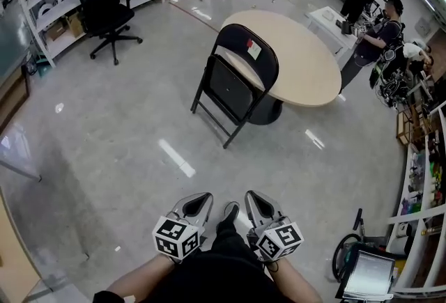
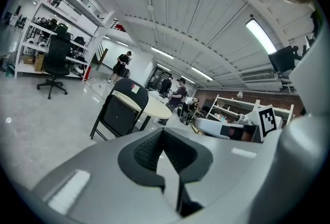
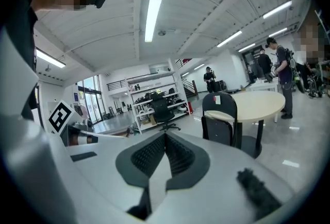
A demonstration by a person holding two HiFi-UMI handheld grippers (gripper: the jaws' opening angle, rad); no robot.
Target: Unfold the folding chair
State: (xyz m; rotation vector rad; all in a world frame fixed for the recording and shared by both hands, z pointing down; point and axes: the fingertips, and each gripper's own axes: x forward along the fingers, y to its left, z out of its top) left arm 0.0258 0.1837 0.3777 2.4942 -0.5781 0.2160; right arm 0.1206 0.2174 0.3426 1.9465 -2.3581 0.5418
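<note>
A black folding chair [image 1: 237, 81] stands on the grey floor several steps ahead, its back against a round beige table [image 1: 293, 54]. It looks folded nearly flat, the seat panel up against the frame, with a white and red tag on the backrest. The same chair [image 2: 119, 109] shows in the left gripper view and the chair [image 3: 219, 118] in the right gripper view. My left gripper [image 1: 198, 203] and right gripper [image 1: 256, 201] are held close to my body, side by side, both shut with nothing between the jaws.
A black office chair [image 1: 104, 5] stands by white shelving [image 1: 52, 5] at far left. People stand beyond the table at right and far back. A rack [image 1: 418, 176] with clutter lines the right edge. Open floor lies between me and the folding chair.
</note>
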